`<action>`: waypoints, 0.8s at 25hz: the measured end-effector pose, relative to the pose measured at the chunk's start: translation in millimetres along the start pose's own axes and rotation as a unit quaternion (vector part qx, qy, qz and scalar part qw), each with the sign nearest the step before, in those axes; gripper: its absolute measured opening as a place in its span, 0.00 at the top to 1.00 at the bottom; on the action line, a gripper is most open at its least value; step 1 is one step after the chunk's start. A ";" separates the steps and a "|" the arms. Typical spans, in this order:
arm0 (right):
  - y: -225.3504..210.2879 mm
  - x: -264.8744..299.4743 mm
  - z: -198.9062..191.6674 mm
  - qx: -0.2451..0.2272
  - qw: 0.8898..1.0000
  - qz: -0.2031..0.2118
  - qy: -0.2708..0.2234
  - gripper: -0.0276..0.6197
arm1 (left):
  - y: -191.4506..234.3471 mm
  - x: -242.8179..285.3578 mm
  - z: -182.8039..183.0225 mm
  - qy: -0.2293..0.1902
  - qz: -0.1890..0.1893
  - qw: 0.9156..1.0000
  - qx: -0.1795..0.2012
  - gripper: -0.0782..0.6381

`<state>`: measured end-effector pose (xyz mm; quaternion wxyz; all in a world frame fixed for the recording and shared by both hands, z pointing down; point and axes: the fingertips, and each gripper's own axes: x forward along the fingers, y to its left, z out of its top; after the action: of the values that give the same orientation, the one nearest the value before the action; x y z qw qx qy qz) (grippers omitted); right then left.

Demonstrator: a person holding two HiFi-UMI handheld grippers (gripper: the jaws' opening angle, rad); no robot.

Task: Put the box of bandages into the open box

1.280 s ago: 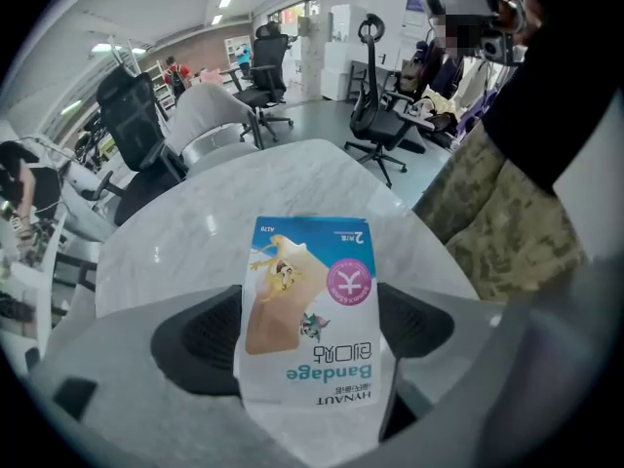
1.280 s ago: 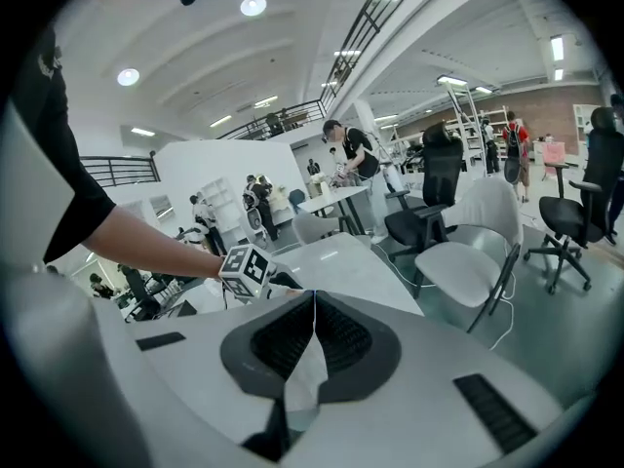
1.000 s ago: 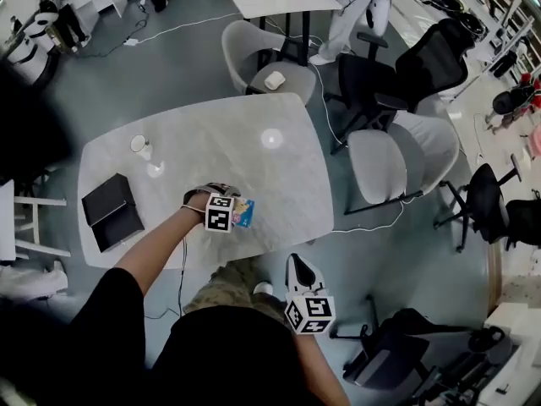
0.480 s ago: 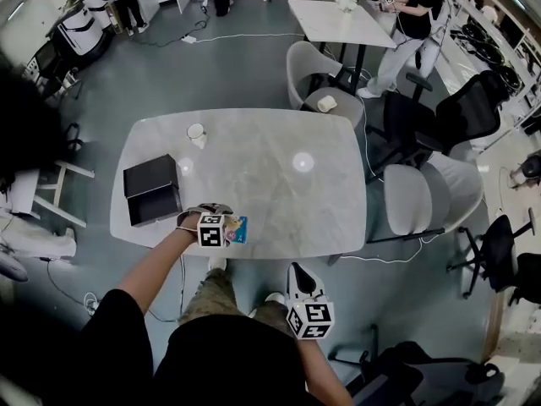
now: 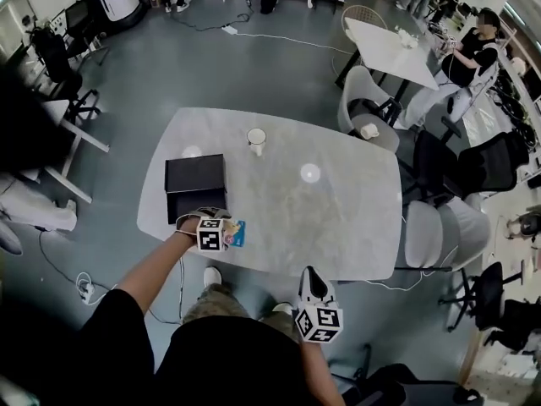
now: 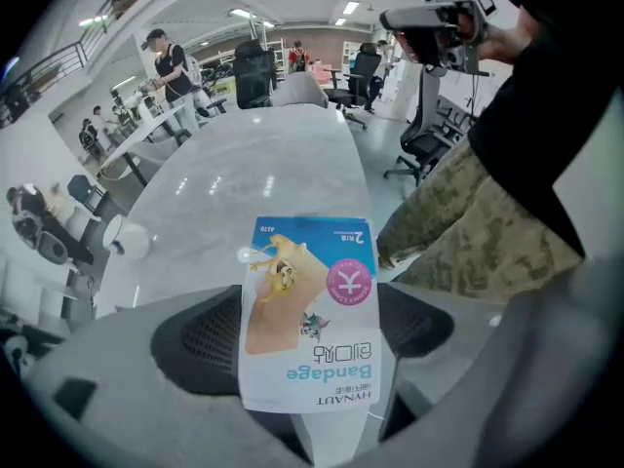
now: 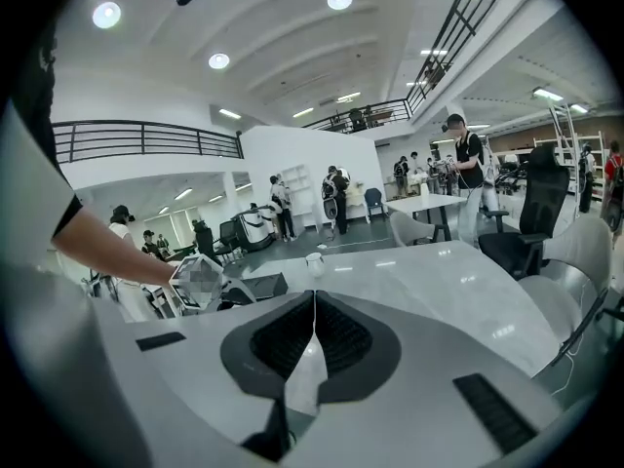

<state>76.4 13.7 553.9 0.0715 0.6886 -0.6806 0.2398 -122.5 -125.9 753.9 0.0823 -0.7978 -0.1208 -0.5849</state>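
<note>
One box of bandages (image 5: 239,233) is being clamped between the left gripper's (image 5: 225,233) jaws over the table (image 5: 338,218), near the open box (image 5: 195,186), at about five o'clock from it. The right gripper's (image 5: 312,277) jaws are being pressed together, empty, off the table's six o'clock edge.

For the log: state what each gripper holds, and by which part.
The left gripper holds the box of bandages by its two long sides, near the end printed Bandage. The right gripper is shut and holds nothing.
</note>
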 end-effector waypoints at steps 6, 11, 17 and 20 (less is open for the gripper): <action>85.7 51.9 -1.3 -0.008 1.000 0.000 0.011 0.94 | 28.7 -28.8 -99.3 -0.014 0.010 0.999 -0.039 0.29; 148.6 92.8 -1.7 -0.015 1.000 0.008 0.022 0.94 | 51.0 -39.9 -144.2 -0.026 0.020 0.997 -0.074 0.29; 199.4 117.0 -1.5 -0.035 0.998 0.024 0.044 0.94 | 65.3 -38.1 -156.8 -0.028 0.028 0.995 -0.094 0.29; 207.4 128.4 -0.3 -0.042 0.998 0.024 0.051 0.94 | 69.2 -29.7 -159.3 -0.029 0.029 0.993 -0.112 0.29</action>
<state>-130.5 -115.3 561.7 0.1286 0.6552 -0.7020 0.2476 -256.5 -238.5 774.4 0.0061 -0.8215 -0.0339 -0.5691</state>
